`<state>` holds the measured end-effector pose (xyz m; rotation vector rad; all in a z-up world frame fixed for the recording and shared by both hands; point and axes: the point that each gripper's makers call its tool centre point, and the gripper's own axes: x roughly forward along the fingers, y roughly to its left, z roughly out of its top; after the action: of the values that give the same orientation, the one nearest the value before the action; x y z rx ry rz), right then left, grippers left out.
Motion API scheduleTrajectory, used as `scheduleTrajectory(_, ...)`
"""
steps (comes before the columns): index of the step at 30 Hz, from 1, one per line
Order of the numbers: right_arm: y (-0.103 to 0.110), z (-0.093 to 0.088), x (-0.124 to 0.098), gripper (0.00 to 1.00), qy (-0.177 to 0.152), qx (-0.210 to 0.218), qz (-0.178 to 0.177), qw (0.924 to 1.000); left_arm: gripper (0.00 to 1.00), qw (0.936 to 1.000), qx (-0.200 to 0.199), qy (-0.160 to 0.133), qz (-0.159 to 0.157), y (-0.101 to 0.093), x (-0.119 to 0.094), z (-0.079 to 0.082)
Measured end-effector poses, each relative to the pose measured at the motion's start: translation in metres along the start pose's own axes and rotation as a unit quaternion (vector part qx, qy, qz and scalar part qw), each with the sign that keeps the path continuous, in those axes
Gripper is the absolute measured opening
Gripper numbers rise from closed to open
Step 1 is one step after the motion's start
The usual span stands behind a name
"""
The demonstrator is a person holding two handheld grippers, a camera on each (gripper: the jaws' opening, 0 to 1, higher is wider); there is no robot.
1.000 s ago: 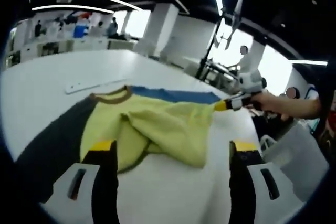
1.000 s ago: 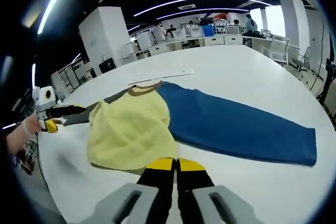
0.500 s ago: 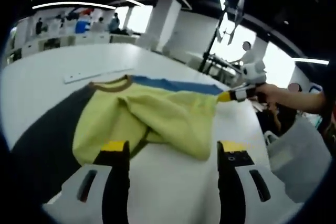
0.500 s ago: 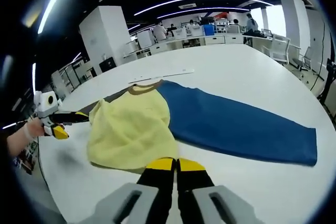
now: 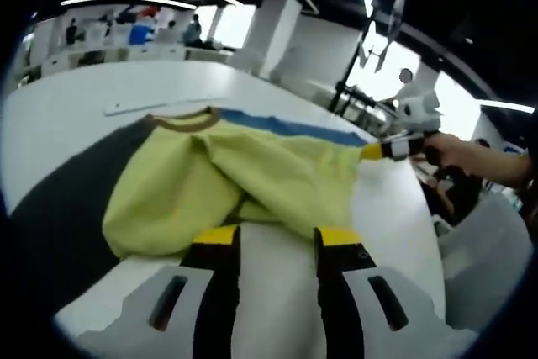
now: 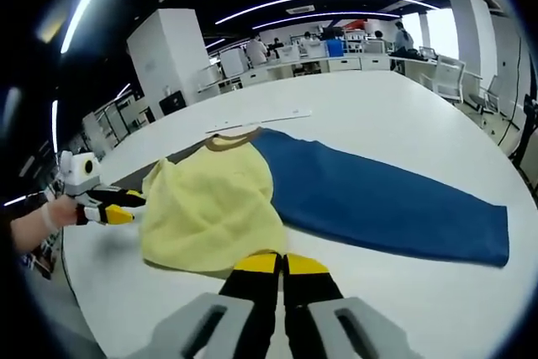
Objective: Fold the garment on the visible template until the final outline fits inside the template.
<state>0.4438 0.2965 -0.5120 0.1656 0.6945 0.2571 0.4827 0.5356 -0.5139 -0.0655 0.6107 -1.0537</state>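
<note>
A yellow shirt (image 5: 244, 178) with a brown collar lies rumpled across a template that is dark grey (image 5: 50, 199) on one side and blue (image 6: 378, 199) on the other. My left gripper (image 5: 276, 237) is open with a narrow gap, its yellow tips just short of the shirt's near hem, white table showing between them. In the right gripper view it (image 6: 133, 206) sits at the shirt's left edge (image 6: 210, 208), held by a hand. My right gripper (image 6: 282, 263) is shut on the shirt's near edge; in the left gripper view its tip (image 5: 371, 152) holds a stretched corner.
The round white table (image 6: 403, 107) spreads around the template. A white ruler-like strip (image 6: 261, 120) lies beyond the collar. Its far edge meets office desks, chairs and people in the background. A tripod stand (image 5: 353, 73) rises behind the right hand.
The left gripper's jaws have narrowed a good deal and it has come closer to the shirt's edge. The right gripper has held still, shut on the shirt.
</note>
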Motion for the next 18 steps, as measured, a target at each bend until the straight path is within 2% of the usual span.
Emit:
scheduleTrajectory(3,-0.001,0.0,0.0,0.0,-0.001,0.0,-0.001,1.0,0.39,0.9999,0.001,0.001,0.016,0.009,0.003,0.001)
scheduleTrajectory(5,0.0,0.0,-0.002,0.0,-0.002,0.001,-0.001,1.0,0.38,0.9995,0.008,0.008,0.028,0.015,0.005,-0.001)
scheduleTrajectory(18,0.0,-0.001,-0.002,0.0,-0.004,0.007,0.0,1.0,0.17,0.9985,0.006,0.001,0.054,0.025,0.015,0.003)
